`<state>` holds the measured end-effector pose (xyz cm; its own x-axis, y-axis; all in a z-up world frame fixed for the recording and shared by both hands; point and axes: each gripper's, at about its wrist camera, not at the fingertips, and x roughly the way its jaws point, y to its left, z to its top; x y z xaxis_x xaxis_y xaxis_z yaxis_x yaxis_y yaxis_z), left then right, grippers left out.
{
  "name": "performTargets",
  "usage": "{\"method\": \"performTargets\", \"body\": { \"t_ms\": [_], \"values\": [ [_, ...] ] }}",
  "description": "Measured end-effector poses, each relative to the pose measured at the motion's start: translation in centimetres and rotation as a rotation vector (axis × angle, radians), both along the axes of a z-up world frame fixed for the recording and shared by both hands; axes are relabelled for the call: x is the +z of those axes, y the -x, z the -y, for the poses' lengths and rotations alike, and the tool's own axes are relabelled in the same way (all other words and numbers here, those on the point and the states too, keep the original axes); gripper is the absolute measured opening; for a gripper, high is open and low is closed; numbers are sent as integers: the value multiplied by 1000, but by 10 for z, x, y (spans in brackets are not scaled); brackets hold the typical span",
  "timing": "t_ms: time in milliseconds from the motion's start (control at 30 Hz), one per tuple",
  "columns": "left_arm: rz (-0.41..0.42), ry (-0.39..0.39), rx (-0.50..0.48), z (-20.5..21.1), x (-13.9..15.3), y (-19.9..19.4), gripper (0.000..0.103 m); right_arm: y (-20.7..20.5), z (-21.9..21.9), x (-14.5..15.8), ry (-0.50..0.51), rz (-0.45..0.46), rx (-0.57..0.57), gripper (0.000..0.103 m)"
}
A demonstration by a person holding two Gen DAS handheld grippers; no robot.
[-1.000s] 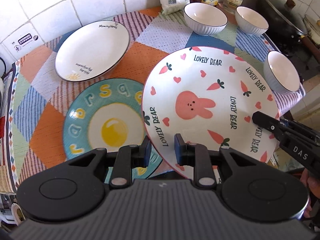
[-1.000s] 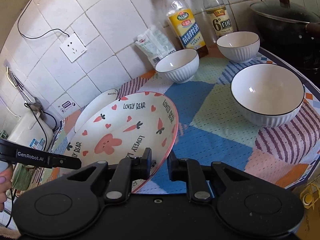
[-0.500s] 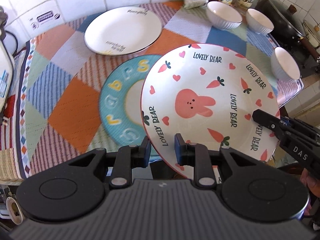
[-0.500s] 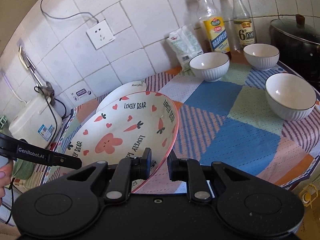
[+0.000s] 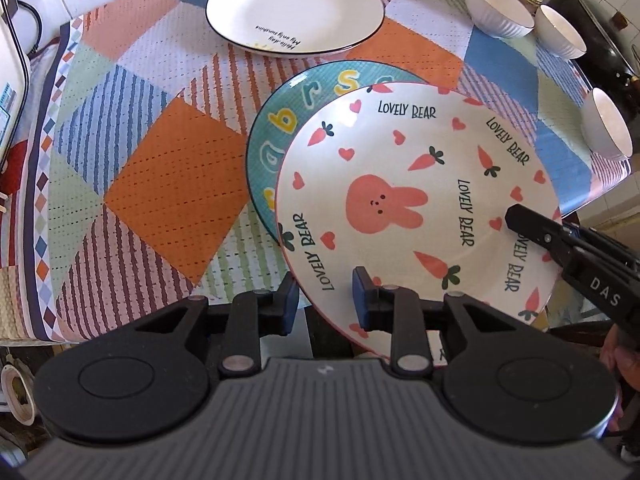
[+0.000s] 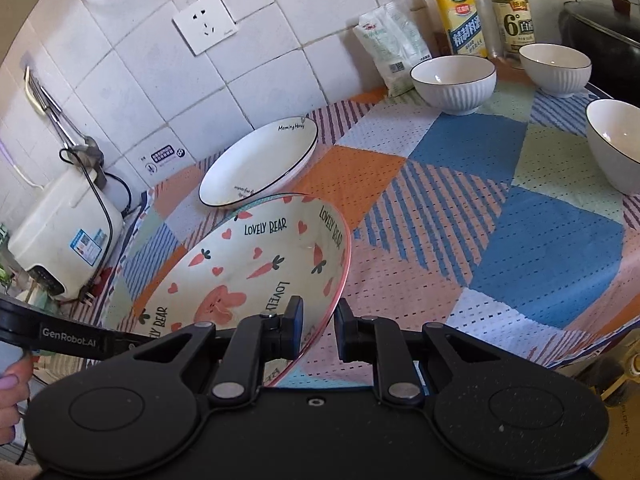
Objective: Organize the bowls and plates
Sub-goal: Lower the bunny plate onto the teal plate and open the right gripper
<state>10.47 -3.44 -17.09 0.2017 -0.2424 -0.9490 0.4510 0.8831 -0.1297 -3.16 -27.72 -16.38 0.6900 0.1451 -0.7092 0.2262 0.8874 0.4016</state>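
Both grippers hold the pink rabbit "Lovely Bear" plate [image 5: 416, 204] in the air above the table. My left gripper [image 5: 325, 300] is shut on its near rim. My right gripper [image 6: 318, 326] is shut on its opposite rim [image 6: 336, 280] and shows as a black finger at the right of the left wrist view [image 5: 560, 240]. The plate hangs over a teal egg plate [image 5: 292, 120], hiding most of it. A white black-rimmed plate [image 5: 296, 12] lies at the back. Three white ribbed bowls [image 6: 454, 82] [image 6: 556, 66] [image 6: 616, 144] stand at the right.
A patchwork cloth [image 5: 168, 152] covers the table. Two bottles [image 6: 460, 20] and a white bag [image 6: 392, 48] stand against the tiled wall. A black pot [image 6: 600, 20] is at the far right. A white appliance [image 6: 60, 236] stands at the left edge.
Both grippers have carried the rabbit plate leftward and toward the back of the table. It now covers more of the teal egg plate; the egg yolk is hidden.
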Motion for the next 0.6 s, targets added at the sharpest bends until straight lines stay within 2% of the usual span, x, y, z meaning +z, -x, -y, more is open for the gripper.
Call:
{"method": "performTargets", "body": {
  "t_ms": [167, 233, 433, 500, 600],
  "values": [
    [-24, -51, -24, 7, -1, -14, 29, -14, -10, -5, 44, -32, 13, 21],
    [-31, -65, -27, 7, -2, -21, 29, -23, -9, -10, 23, -64, 13, 21],
    [-73, -45, -33, 6, -4, -37, 29, -37, -13, -10, 58, -99, 19, 21],
    [-86, -52, -47, 8, -6, -40, 29, -41, -17, -8, 94, -123, 35, 22],
    [-106, -60, -49, 8, -10, -45, 30, -47, -33, -8, 196, -159, 75, 30]
  ]
}}
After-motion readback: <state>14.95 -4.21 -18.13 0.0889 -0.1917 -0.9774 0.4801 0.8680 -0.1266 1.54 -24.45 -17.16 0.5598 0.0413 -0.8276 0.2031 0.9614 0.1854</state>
